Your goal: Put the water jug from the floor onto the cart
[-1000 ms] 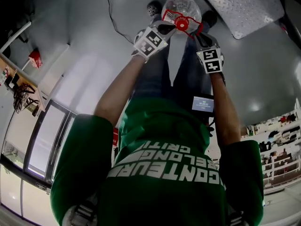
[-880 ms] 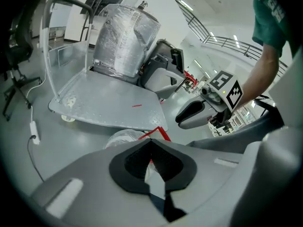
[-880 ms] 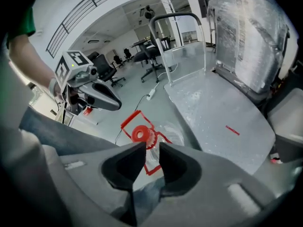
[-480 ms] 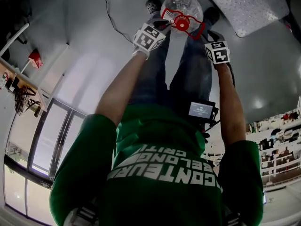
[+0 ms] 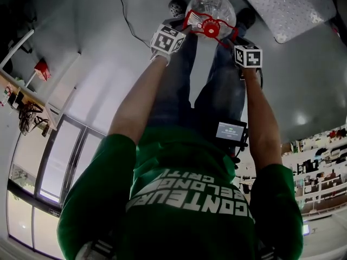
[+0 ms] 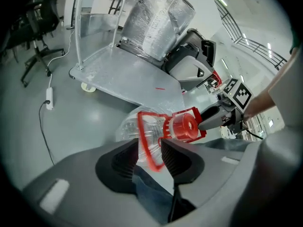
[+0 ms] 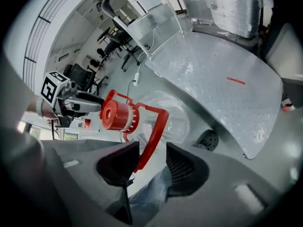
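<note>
On the grey floor (image 5: 92, 31) — cart (image 5: 295, 10), jug (image 5: 210, 4).

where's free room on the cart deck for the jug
The cart deck is bare from its near edge past the red mark. Its far end is taken by a plastic-wrapped load.

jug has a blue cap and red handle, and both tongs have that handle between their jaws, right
No: the cap is red, as the left gripper view shows. The handle is red too, and stands between the jaws of the left tongs and right tongs, which have just been opening.
</note>
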The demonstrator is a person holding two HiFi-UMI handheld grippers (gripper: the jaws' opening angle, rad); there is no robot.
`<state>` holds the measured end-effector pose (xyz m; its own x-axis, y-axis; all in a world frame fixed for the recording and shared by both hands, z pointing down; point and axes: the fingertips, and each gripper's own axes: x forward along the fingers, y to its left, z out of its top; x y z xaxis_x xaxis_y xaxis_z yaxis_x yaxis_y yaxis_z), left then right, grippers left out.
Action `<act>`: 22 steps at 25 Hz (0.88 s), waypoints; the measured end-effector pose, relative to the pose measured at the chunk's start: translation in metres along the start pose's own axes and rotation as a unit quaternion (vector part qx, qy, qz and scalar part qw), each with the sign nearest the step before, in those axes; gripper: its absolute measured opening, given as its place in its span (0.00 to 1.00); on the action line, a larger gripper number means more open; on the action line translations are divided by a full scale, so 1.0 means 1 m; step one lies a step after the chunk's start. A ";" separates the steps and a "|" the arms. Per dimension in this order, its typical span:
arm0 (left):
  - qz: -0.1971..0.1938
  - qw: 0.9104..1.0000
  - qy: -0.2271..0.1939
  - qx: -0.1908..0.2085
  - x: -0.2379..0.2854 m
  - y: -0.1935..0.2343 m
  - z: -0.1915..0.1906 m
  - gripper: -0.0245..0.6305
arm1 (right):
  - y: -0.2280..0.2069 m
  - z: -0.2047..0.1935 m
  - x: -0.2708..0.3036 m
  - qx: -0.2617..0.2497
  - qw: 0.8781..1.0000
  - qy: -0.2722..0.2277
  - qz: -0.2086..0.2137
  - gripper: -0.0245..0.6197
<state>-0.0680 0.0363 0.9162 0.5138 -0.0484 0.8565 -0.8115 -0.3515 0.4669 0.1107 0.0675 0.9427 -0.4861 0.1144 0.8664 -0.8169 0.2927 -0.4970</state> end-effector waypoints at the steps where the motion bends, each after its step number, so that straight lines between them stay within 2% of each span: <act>1: 0.005 1.000 -0.004 -0.005 0.001 0.003 0.003 0.30 | 0.001 0.001 0.001 0.003 1.000 -0.002 0.001 0.29; 2: 0.010 1.000 -0.010 -0.012 0.002 0.007 0.006 0.34 | 0.001 0.002 0.001 0.006 1.000 -0.005 0.001 0.29; 5: 0.013 0.999 -0.019 -0.028 0.004 0.015 0.011 0.33 | 0.002 0.004 0.002 0.012 1.000 -0.013 -0.001 0.29; 12: -0.026 0.999 0.024 0.001 0.019 0.008 -0.001 0.28 | 0.003 0.006 0.006 0.032 0.999 -0.027 -0.001 0.28; 16: -0.042 0.998 0.040 0.011 0.024 0.001 -0.002 0.22 | 0.001 0.009 0.007 0.039 0.999 -0.028 -0.008 0.26; 22: -0.041 0.998 0.037 -0.016 0.027 0.005 -0.004 0.20 | -0.002 0.009 0.009 0.049 0.998 -0.023 -0.012 0.21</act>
<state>-0.0591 0.0375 0.9425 0.5579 0.0488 0.8285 -0.7766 -0.3213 0.5419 0.1058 0.0596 0.9508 -0.4774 0.0647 0.8763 -0.8538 0.2013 -0.4801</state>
